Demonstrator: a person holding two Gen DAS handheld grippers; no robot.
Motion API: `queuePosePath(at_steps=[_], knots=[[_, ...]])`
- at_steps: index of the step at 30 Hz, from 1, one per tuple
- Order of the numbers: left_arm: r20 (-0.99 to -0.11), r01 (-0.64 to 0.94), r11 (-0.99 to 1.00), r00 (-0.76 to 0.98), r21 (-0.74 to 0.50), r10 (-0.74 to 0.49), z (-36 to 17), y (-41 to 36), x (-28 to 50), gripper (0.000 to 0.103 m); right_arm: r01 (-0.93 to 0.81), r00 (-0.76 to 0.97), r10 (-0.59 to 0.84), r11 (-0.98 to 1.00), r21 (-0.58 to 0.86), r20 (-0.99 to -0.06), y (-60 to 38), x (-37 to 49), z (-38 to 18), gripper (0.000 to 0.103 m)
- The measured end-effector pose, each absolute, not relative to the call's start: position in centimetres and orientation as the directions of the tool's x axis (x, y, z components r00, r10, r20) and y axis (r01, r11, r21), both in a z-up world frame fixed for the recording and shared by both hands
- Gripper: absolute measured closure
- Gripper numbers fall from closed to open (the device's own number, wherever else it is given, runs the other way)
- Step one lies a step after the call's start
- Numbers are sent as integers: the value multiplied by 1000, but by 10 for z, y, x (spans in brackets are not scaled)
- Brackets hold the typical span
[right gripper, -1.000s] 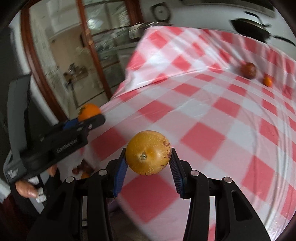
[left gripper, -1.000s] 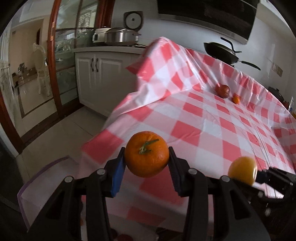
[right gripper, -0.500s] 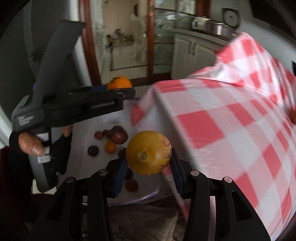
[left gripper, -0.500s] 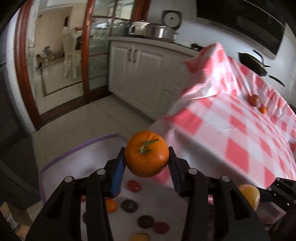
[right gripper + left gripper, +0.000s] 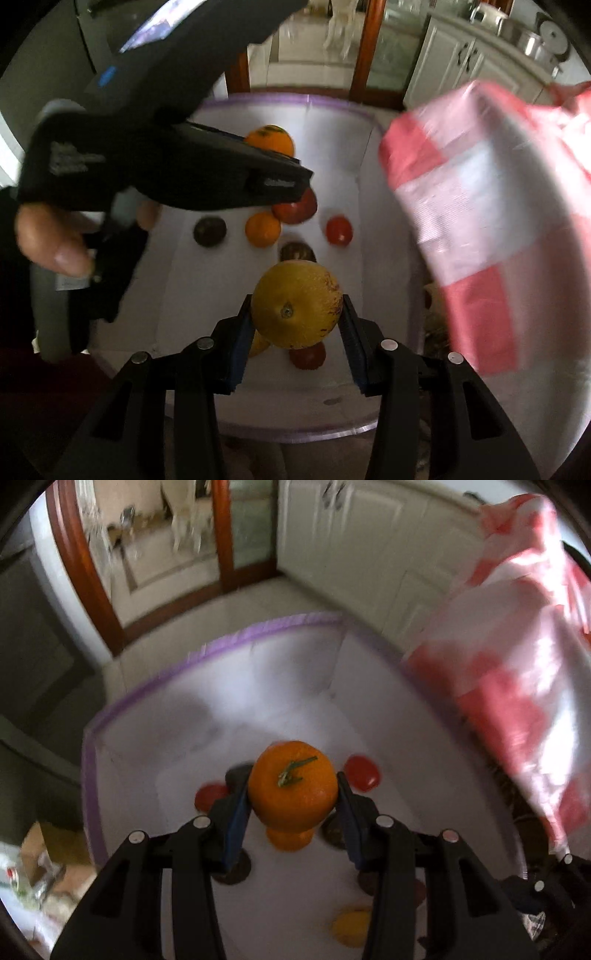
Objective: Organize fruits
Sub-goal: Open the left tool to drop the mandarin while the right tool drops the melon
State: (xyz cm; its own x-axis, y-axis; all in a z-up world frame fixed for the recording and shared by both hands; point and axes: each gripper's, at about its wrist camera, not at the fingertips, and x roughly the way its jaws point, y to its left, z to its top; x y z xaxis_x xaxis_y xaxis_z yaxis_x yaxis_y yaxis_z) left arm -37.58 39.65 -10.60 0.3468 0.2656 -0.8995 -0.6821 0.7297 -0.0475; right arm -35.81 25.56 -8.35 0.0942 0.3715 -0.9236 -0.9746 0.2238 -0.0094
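Our left tongs (image 5: 293,799) are clamped on an orange (image 5: 293,784) with a green stem, both blue pads pressed against its sides. Our right tongs (image 5: 295,319) are clamped the same way on a yellow fruit (image 5: 295,304) with reddish speckles. Both pairs point steeply down over a white bin (image 5: 207,716) with a purple rim, which we take as our landmark.

Above the bin the two tongs have open room; the crowding comes from the red-checked tablecloth (image 5: 517,686) hanging just beside the bin's right edge, and from the left tongs reaching across the bin's left half in the right wrist view. Beyond the bin's far edge lies pale floor (image 5: 207,620), then a wooden door frame (image 5: 85,579) and white cabinets (image 5: 373,528).

Inside the bin, loose fruit lies on the white bottom: a second orange (image 5: 263,229), a red fruit (image 5: 339,229), a larger dark red one (image 5: 297,208), dark purple ones (image 5: 209,230), and another red one (image 5: 307,356) under the yellow fruit. Blur keeps us from naming them more closely.

Only the right wrist view shows the person's hand (image 5: 55,240) gripping the left tongs' handle, and the bin's near edge. Only the left wrist view shows a yellow fruit in the bin (image 5: 349,926) near the bin's near side, and clutter (image 5: 40,871) on the floor left of the bin.
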Motion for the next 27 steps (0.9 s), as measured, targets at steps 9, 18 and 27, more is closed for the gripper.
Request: queuePosePath(at_steps=[9,18,27], knots=[[-954,-720,694,199,12,223,-152,413,-381,58,-988,46,246,153,-8,-968,268,-368,-116,58],[-949,-742,670,189,31,254,-151,412,-378,36,-983,29,232,181,14,-972,262,-363,-120,39],[-909,-762,646,241,39,339,-124,415,-383,21,-989,116,420,135,-65,-900,248,-380,-69,26]])
